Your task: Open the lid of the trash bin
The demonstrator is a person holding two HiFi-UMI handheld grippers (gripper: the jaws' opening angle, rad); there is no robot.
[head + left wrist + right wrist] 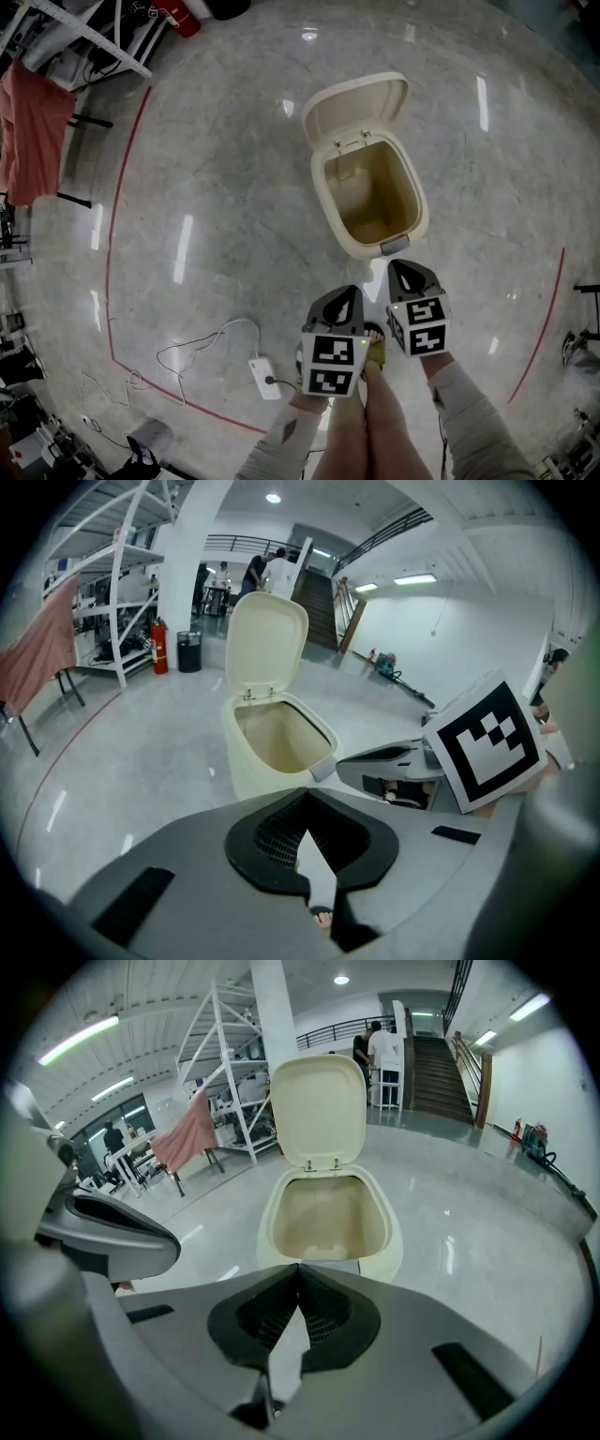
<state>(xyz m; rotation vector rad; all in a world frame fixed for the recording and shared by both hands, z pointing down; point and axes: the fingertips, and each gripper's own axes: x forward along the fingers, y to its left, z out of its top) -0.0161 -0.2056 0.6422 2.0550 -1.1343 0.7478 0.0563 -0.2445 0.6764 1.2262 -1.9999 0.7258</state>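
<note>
Polished floor [234, 187] bears the trash bin [330, 211], its lid [354, 108] already raised; left tool [349, 293] and right tool [397, 268], both clenched empty, probably need only withdraw.

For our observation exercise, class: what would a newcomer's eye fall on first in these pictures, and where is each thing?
The cream plastic trash bin stands mid-floor, its hinged lid tipped up and back. Just in front of it, the left gripper and right gripper hang side by side, jaws together, holding nothing. A thin red line curves across the glossy grey marble floor at the head view's left.
</note>
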